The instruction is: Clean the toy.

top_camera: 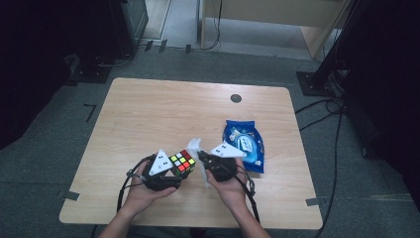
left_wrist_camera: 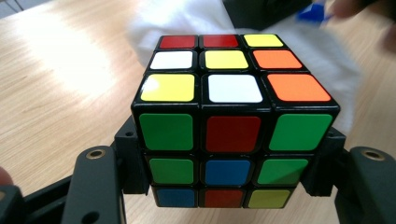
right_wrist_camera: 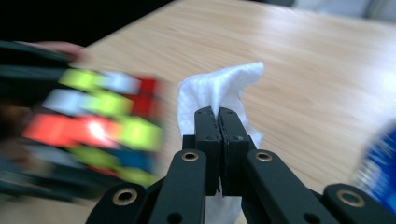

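From the high view, the left gripper (top_camera: 179, 167) has the puzzle cube (top_camera: 182, 161) clamped between its jaws, low over the wooden table (top_camera: 148, 114) at about six o'clock of the tabletop. Just beside it at three o'clock, the right gripper (top_camera: 202, 159) pinches a white wipe (top_camera: 194, 145), which stands up right next to the cube. A blue packet (top_camera: 243, 144) lies flat further toward three o'clock, beyond the right hand (top_camera: 225, 184).

Over to the left gripper view: the cube (left_wrist_camera: 233, 119) sits squarely between the two black jaws, pressed on both sides, and the wipe (left_wrist_camera: 187, 18) is spread behind it at twelve o'clock.

Now the right gripper view: jaws pressed together on the wipe (right_wrist_camera: 219, 91), its top edge flopping toward one o'clock. The cube (right_wrist_camera: 100, 128) is a blur at nine o'clock, the packet (right_wrist_camera: 380, 163) at four.
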`<state>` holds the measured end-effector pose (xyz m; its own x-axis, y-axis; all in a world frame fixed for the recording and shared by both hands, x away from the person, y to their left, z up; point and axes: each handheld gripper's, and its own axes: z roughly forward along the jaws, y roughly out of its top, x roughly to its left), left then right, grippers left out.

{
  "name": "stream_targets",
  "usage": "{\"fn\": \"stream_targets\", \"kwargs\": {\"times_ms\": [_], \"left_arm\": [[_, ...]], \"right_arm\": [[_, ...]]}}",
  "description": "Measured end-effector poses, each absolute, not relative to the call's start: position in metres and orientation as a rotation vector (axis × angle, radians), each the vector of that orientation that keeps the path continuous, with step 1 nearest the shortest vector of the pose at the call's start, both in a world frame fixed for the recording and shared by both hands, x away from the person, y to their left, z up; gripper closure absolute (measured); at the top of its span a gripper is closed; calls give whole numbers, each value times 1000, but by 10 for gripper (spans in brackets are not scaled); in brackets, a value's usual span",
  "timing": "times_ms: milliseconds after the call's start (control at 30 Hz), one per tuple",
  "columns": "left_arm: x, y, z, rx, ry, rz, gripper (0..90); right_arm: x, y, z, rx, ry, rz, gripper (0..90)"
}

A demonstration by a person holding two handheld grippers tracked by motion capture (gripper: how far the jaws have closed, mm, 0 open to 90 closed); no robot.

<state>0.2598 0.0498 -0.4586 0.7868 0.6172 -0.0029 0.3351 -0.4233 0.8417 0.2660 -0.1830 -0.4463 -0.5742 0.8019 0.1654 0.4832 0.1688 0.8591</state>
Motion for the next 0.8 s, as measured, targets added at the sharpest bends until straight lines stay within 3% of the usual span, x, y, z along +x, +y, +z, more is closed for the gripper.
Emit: {"fn": "stream_targets", "kwargs": {"times_ms": [200, 333, 500, 600, 800], "left_arm": [[265, 59, -458, 2031, 743, 409, 341], [267, 61, -458, 2022, 756, 414, 341], [266, 60, -460, 2028, 759, 428, 341], [265, 57, -460, 2025, 751, 435, 341], [259, 47, -460, 2034, 723, 466, 341]], "right_arm": [[276, -207, -452, 1306, 2052, 1351, 861], [278, -211, -450, 1326, 2026, 1393, 670], [271, -202, -441, 1296, 2056, 1523, 528], [263, -187, -435, 1284, 2082, 1667, 393], [250, -154, -436, 1278, 2108, 1684, 251]]}}
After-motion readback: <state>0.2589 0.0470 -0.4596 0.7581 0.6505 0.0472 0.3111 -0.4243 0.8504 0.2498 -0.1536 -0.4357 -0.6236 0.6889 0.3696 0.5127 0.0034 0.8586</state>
